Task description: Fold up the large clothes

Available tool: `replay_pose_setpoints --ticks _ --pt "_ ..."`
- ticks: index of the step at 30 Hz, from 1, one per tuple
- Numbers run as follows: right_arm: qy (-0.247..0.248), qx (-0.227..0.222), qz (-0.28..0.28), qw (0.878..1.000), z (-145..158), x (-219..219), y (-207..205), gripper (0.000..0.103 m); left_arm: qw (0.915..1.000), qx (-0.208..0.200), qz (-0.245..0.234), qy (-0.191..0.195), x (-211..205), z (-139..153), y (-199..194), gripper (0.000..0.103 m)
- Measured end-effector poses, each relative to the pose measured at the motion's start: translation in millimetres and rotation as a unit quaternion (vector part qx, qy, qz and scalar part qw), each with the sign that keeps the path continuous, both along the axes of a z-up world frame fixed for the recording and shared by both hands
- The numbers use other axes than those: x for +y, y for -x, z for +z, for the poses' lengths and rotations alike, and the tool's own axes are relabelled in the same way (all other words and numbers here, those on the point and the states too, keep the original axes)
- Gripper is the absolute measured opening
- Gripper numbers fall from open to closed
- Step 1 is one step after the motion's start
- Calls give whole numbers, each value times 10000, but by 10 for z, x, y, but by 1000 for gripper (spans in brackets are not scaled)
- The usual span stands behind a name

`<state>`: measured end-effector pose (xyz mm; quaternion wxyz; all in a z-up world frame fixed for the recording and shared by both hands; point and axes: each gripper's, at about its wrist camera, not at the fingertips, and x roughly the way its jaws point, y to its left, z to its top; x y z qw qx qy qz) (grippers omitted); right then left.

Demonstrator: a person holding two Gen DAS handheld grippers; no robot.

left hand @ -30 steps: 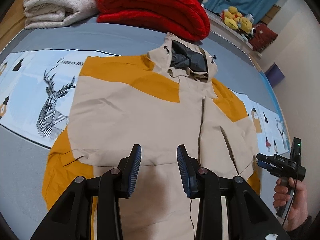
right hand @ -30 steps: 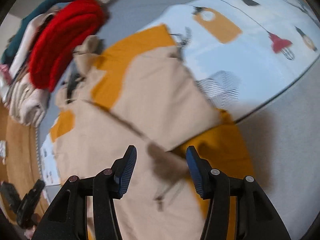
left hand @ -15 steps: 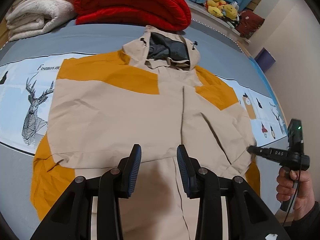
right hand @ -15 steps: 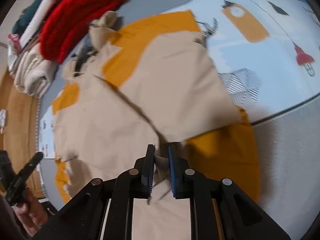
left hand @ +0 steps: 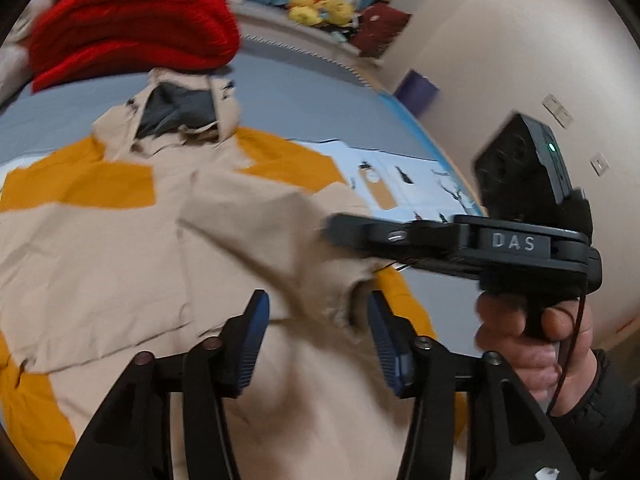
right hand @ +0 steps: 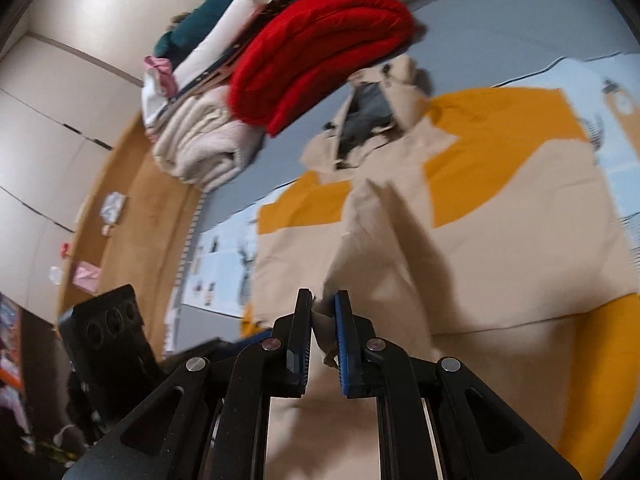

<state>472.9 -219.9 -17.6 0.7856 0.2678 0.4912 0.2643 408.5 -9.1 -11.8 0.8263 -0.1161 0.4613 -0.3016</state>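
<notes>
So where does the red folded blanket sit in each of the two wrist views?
Left wrist: the red blanket is at upper left, behind the jacket's hood.
Right wrist: the red blanket is at top centre, up and left of the hood.
Shared landmark: the hood's dark grey lining.

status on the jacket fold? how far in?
Early. Done: the jacket lies spread flat on the bed. In hand: the right gripper is shut on a beige edge, lifting it off the rest; the left gripper is opening, holding nothing. Left: every fold; none shows yet.
</notes>
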Motion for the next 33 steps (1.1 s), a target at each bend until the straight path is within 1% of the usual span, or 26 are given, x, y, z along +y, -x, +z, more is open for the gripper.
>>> replay_pose_setpoints --ticks 2,4,6,7,8,9,10,11,12,14,16,17,19,20,21,22,23,24,25,26,27,28,30,33 --pt "-133 -26 148 9998 12 139 12 12 10000 -60 21 10 -43 7 -13 51" --pt "-118 -95 304 9994 33 272 30 12 9999 0 115 33 -29 -16 -49 51" --pt "-129 -180 354 9991 55 319 44 12 9997 74 247 -39 6 -56 -95 49" --pt "-175 -198 372 9990 66 341 46 12 9995 81 286 -52 37 -72 -99 41" --pt "-216 -211 390 9988 75 358 46 12 9995 116 291 6 68 -83 -116 25" --pt "-210 -231 405 9987 81 360 55 12 9994 145 305 -4 87 -82 -128 15" --pt "-146 -258 417 9987 87 387 53 12 9990 111 398 -170 125 -81 -134 12" --pt "-52 -294 412 9987 95 395 56 15 9982 79 478 -342 152 -85 -151 8" --pt "11 -317 370 9988 104 382 57 17 9965 70 612 -570 210 -92 -170 8" --pt "108 -368 188 9991 130 337 47 19 9916 224 1038 -742 450 -126 -240 7" --pt "301 -406 -73 9987 135 249 27 26 9836 426 1537 -843 771 -149 -328 7" --pt "402 -391 -182 9983 128 209 12 30 9776 471 1814 -957 950 -147 -364 7" --pt "709 -202 -506 9960 45 97 -33 30 9624 515 2354 -1254 1301 -126 -409 7" --pt "817 -67 -618 9947 -12 40 -59 30 9559 515 2542 -1381 1424 -115 -418 7" --pt "948 88 -724 9928 -76 -9 -81 30 9433 502 2847 -1631 1614 -99 -428 7" --pt "1113 300 -867 9895 -168 -70 -101 30 9363 510 3000 -1755 1706 -105 -438 7" --pt "1248 503 -994 9859 -261 -133 -115 30 9236 579 3296 -1871 1877 -106 -437 7" --pt "1387 711 -1121 9814 -363 -196 -137 30 9175 647 3468 -1838 1989 -124 -423 7" --pt "1503 909 -1266 9763 -460 -277 -151 30 9125 737 3636 -1722 2111 -138 -416 10" --pt "1580 1091 -1414 9712 -557 -352 -155 30 9073 882 3832 -1492 2248 -174 -386 13" --pt "1625 1307 -1580 9652 -654 -440 -160 30 9047 980 3919 -1354 2321 -203 -360 15" --pt "1597 1488 -1721 9606 -735 -526 -158 30 9031 1095 3973 -1209 2391 -248 -336 16" --pt "1481 1806 -1985 9519 -877 -681 -155 30 9018 1459 3990 -788 2497 -401 -296 18" --pt "1336 2095 -2263 9418 -1026 -856 -127 30 9029 1951 3812 -359 2480 -658 -337 28"
